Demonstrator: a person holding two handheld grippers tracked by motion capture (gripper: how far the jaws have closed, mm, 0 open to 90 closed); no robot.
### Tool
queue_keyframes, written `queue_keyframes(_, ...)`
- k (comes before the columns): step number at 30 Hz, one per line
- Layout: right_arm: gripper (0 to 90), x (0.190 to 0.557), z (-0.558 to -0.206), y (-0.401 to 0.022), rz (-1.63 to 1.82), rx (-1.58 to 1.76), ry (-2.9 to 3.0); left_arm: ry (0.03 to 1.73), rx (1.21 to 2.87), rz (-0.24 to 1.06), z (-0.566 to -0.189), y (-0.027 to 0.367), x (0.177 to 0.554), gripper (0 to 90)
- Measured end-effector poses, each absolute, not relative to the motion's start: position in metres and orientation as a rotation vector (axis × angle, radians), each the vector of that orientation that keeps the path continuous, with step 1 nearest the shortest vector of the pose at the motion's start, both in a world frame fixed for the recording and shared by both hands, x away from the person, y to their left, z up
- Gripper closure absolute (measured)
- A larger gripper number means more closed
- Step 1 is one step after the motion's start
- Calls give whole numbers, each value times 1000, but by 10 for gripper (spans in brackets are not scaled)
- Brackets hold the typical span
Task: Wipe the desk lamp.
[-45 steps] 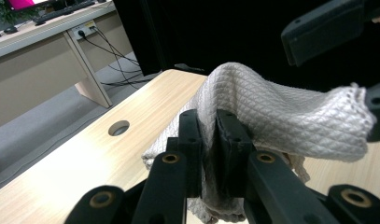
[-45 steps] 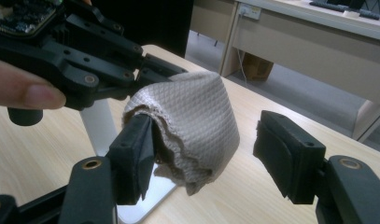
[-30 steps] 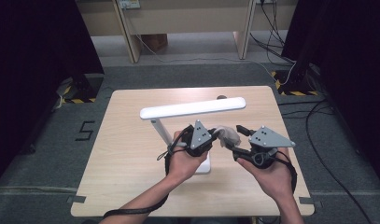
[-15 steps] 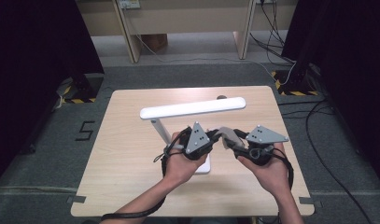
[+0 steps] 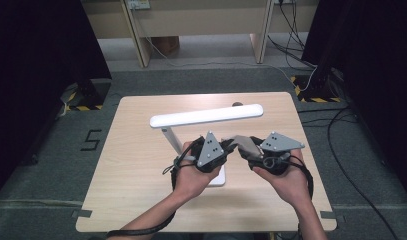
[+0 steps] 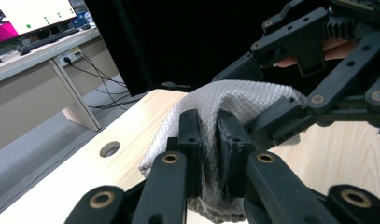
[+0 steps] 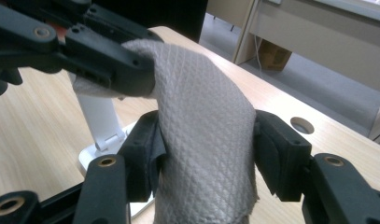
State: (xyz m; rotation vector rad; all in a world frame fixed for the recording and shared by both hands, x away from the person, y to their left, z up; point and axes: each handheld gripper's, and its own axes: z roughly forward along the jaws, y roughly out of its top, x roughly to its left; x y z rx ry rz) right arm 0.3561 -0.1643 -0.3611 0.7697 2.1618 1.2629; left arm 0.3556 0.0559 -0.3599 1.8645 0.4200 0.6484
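Over wooden table [image 5: 136, 165], grey cloth [image 5: 243, 145] pinched in left tool [image 6: 208, 140], between wide-spread right tool [image 7: 204, 154].

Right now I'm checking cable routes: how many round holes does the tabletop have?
2. One hole sits at the far edge behind the lamp head; the left gripper view shows another hole beside the grey cloth. More may be hidden.

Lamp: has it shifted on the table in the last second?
No. The lamp sits where it was: the right end of its bar still lies just below the hole near the table's far edge.
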Motion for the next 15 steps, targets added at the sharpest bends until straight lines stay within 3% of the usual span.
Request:
queue_keyframes(5, 456, 355, -358, -165, 1268, 760, 2157, 401, 1880, 651, -360, 54, 354, 812)
queue_keyframes(10, 726, 352, -357, -166, 1267, 713, 2164, 395, 1878, 643, -361, 54, 354, 811)
queue_keyframes(15, 777, 349, -359, -164, 1247, 717, 2173, 417, 1866, 575, -365, 56, 354, 779)
